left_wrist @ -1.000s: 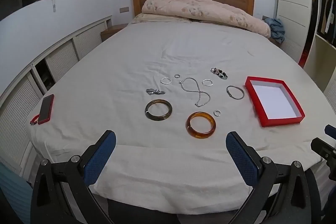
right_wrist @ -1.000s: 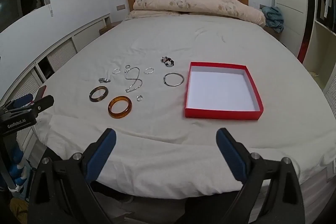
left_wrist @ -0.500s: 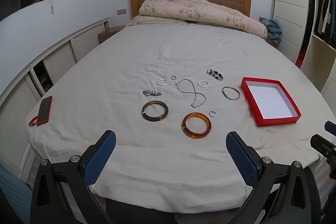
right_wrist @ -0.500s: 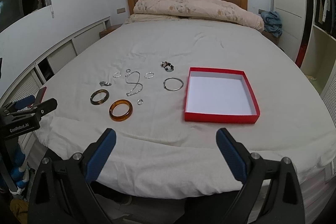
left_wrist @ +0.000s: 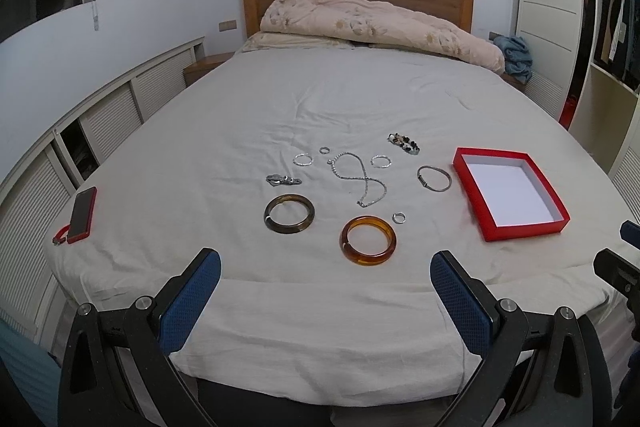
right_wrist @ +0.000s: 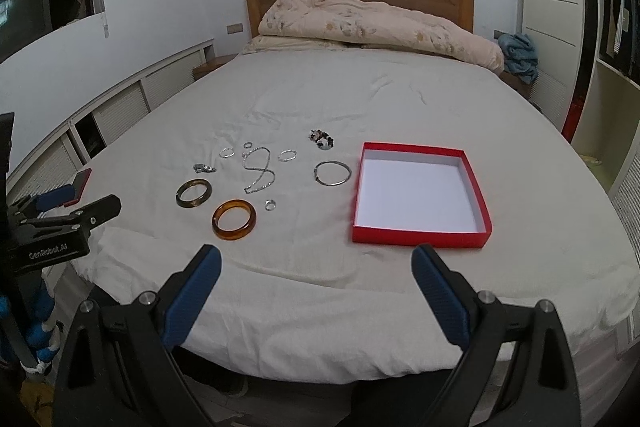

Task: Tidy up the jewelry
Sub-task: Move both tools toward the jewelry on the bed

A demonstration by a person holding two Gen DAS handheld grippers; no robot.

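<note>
Right wrist view: amber bangle point(right_wrist: 234, 219) on bed point(right_wrist: 400, 99), rigid, likely slick. Grip your wide, empty jaws across its band; left gripper point(left_wrist: 325, 291) likewise wide.

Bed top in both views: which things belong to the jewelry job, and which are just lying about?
Job:
red box, nothing in it
amber bangle
dark bangle
silver chain
silver bracelet
bead bracelet
small rings and hoops
silver clasp piece

Lying about:
phone
quilt
blue cloth
</note>
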